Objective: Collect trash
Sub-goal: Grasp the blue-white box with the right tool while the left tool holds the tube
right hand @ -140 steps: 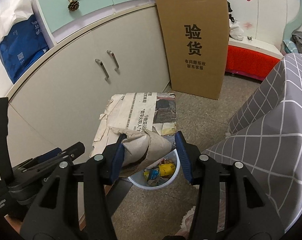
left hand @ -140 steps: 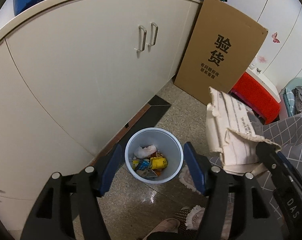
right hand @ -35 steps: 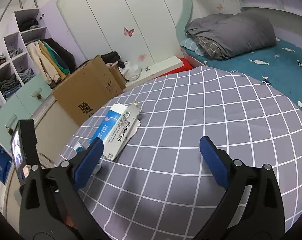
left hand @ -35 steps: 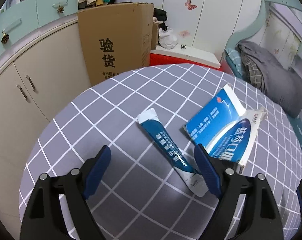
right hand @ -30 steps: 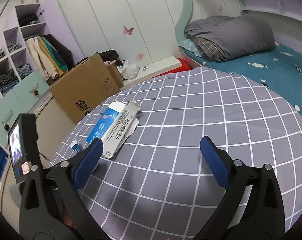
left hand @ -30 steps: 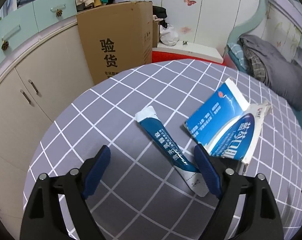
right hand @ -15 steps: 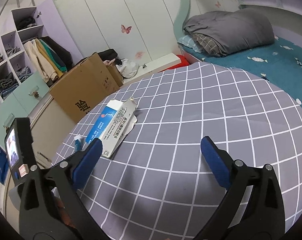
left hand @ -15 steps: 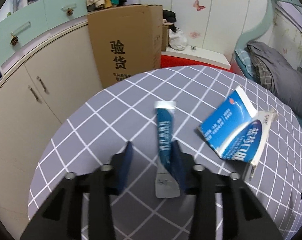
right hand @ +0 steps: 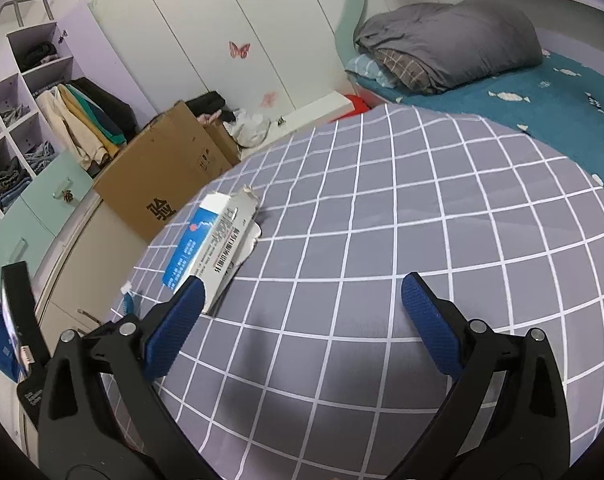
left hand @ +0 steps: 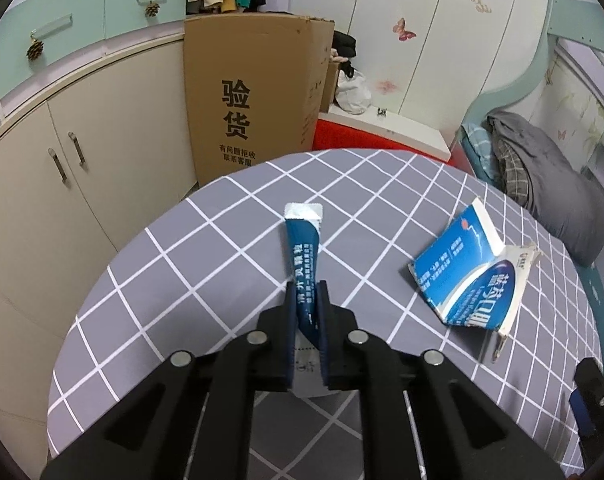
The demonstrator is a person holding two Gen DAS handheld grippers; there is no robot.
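Left black two-finger gripper with blue pads [left hand: 306, 304] tilts downward, jaws just closed, pads pressing a thin blue sachet between them. Right black gripper with blue pads [right hand: 302, 300] also angled down, jaws spread wide, nothing between them; probably hovering, contact unclear.

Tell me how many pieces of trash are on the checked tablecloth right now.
2: a blue sachet clamped in the left gripper, and a torn blue box lying to its right. None seems hidden.

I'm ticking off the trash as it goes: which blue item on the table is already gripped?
The thin blue sachet, clamped in the left hand-held gripper that has just closed on it. The torn blue box lies untouched to its right.
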